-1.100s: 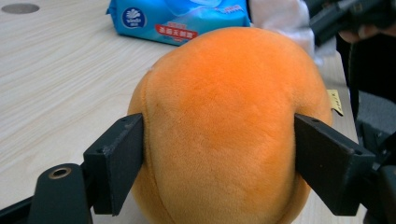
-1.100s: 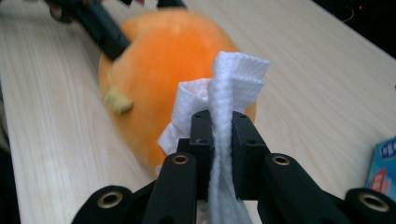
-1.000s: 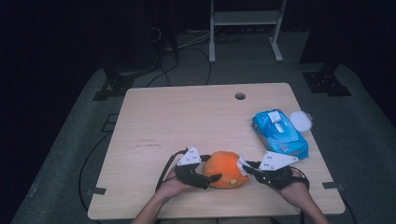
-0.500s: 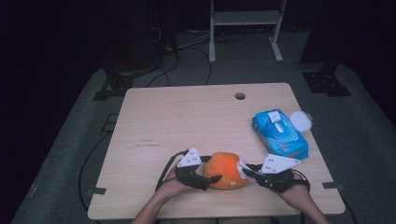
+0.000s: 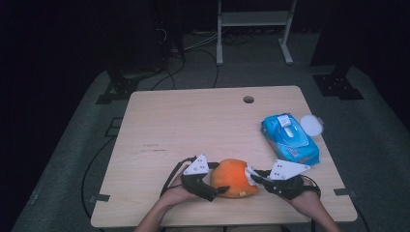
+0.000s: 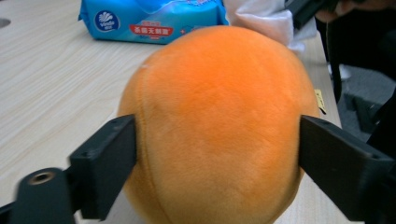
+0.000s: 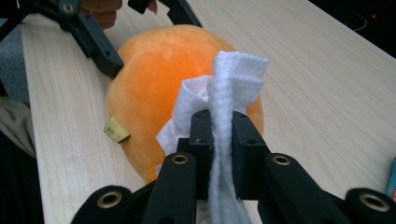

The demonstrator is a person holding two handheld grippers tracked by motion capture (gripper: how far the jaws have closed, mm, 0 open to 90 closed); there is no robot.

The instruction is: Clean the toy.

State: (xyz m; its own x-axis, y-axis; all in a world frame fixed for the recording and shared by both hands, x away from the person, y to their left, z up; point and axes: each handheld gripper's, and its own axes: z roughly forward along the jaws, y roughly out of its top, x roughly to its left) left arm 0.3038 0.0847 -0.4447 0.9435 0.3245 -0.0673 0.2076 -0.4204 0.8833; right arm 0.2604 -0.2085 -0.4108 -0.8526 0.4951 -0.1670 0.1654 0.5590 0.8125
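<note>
An orange plush ball (image 5: 234, 178) lies on the wooden table (image 5: 193, 125) near its front edge. My left gripper (image 5: 215, 183) reaches in from the left with the plush (image 6: 219, 121) between its jaws. The jaws have just been opening and now stand wide, their pads (image 6: 112, 158) at the plush's sides without squeezing it. My right gripper (image 5: 252, 176) comes from the right, shut on a folded white wipe (image 7: 233, 74). It holds the wipe (image 5: 249, 171) against the right side of the plush (image 7: 149, 79).
A blue pack of wet wipes (image 5: 290, 137) lies at the right of the table, with a round white lid (image 5: 312, 124) beside it. A cable hole (image 5: 248, 99) sits near the far edge. The pack (image 6: 149, 18) lies just beyond the plush.
Both hands and the plush keep their places. The left gripper's jaws look slightly wider around the plush than before.
</note>
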